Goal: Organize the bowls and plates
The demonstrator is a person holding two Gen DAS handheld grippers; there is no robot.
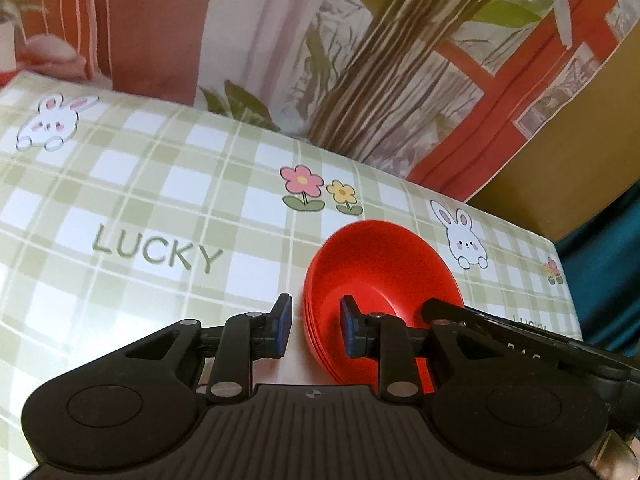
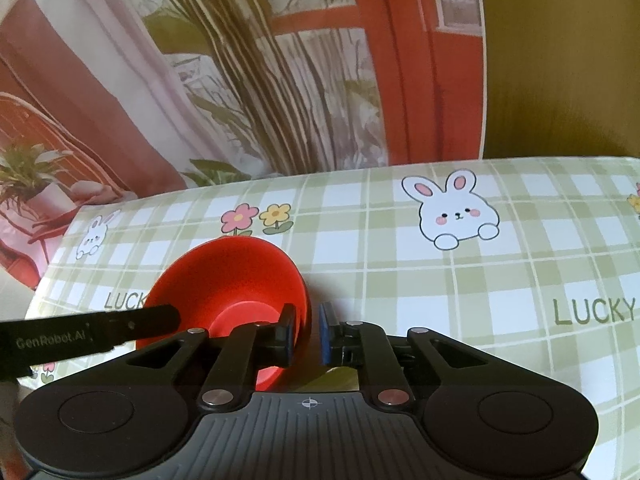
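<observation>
A stack of red bowls [image 1: 380, 280] sits on the counter [image 1: 160, 208], just this side of the printed flowers [image 1: 302, 184]. The left gripper [image 1: 316, 326] straddles the stack's left rim, fingers [image 1: 284, 324] parted and not pressing it. The right gripper [image 2: 308, 334] straddles the opposite rim, its fingers [image 2: 326, 332] slightly apart, clear of the rim.

Both the left gripper [image 1: 315, 326] and the right gripper [image 2: 308, 334] are held angled downward, jaws slightly parted.
</observation>
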